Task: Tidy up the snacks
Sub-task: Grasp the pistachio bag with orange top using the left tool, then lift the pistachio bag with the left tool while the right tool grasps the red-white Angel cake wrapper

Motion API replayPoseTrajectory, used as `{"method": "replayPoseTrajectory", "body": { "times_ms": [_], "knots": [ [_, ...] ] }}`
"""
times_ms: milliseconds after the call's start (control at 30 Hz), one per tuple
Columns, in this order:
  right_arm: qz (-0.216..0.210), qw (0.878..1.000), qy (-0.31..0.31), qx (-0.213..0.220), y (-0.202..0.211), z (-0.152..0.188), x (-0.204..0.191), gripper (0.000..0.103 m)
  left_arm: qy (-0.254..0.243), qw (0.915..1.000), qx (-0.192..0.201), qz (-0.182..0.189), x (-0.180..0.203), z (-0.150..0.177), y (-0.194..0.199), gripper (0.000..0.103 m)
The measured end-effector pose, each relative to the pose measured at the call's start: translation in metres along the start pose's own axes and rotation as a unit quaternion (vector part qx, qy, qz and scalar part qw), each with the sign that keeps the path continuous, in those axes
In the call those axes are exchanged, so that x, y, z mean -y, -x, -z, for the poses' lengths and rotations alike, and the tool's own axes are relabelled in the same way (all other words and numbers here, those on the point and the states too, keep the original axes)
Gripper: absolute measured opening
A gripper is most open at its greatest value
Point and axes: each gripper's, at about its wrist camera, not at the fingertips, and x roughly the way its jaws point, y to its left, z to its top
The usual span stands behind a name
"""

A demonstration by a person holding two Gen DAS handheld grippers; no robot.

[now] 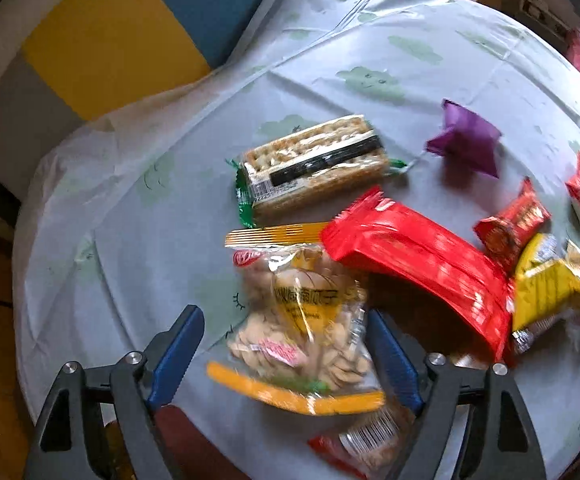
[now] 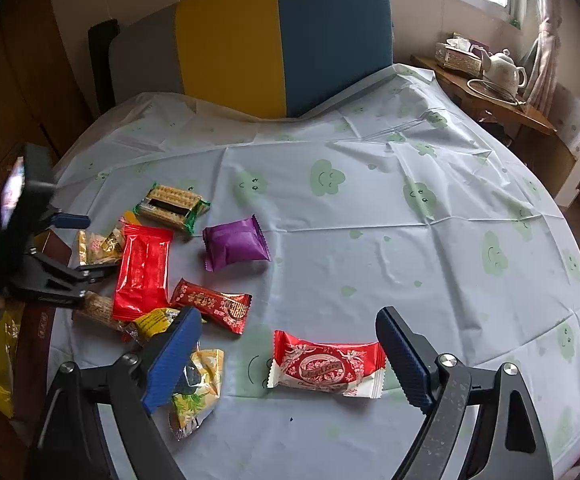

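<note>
- The left tool stands wide open with the clear, orange-edged bag of pale seeds lying between its blue pads; the right pad sits close against the bag's edge and the left one is well clear, so nothing is gripped. If it closes off-centre like this, the slippery film could skid sideways rather than be caught.
- The glossy red foil packet overlaps the seed bag's upper right corner. Lifting the bag could drag or tip that packet, and with it the yellow crinkled wrapper just beside it.
- A clear, barcoded packet with a red end lies partly under the seed bag near the worktop edge; a careless pull may knock it off.
- The right tool is also wide open, holding nothing, with the red-and-white patterned wafer packet between its pads. A shallow pinch on its puffed middle could crush the contents or let it pop out.
- The left pad of the right tool overlaps a yellow floral wrapper, which could be pinched by mistake.
</note>
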Motion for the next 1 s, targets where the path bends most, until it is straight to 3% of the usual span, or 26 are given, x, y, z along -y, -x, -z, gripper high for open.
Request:
{"method": "replayPoseTrajectory", "body": {
  "times_ms": [167,267,400,567,700,833,1000],
  "knots": [
    [-0.002,1.0,0.005,-0.001,0.0,0.001,-0.002,0.09,0.039,0.9989,-0.002,0.024,-0.01,-0.002,-0.012,0.084],
    [-0.002,1.0,0.005,-0.003,-0.001,0.001,-0.003,0.09,0.097,0.9929,0.0,0.069,-0.019,0.002,-0.014,0.068],
    [0.001,1.0,0.005,-0.004,-0.002,0.001,-0.002,0.09,0.118,0.9913,0.014,0.055,-0.018,0.012,-0.005,0.051],
    [0.022,0.999,-0.026,0.008,0.001,-0.002,0.014,0.09,0.161,0.9855,0.041,0.035,-0.016,0.034,0.02,0.05],
    [0.019,0.992,-0.121,0.002,-0.001,-0.003,0.054,0.09,0.197,0.9768,0.074,0.04,-0.017,0.056,0.049,0.05],
    [0.011,0.98,-0.197,-0.018,-0.007,0.003,0.083,0.09,0.197,0.9729,0.112,0.045,-0.006,0.069,0.086,0.05],
    [0.002,0.975,-0.217,-0.046,-0.018,0.007,0.09,0.09,0.193,0.9687,0.14,0.069,0.023,0.091,0.108,0.05]
  ]
}}
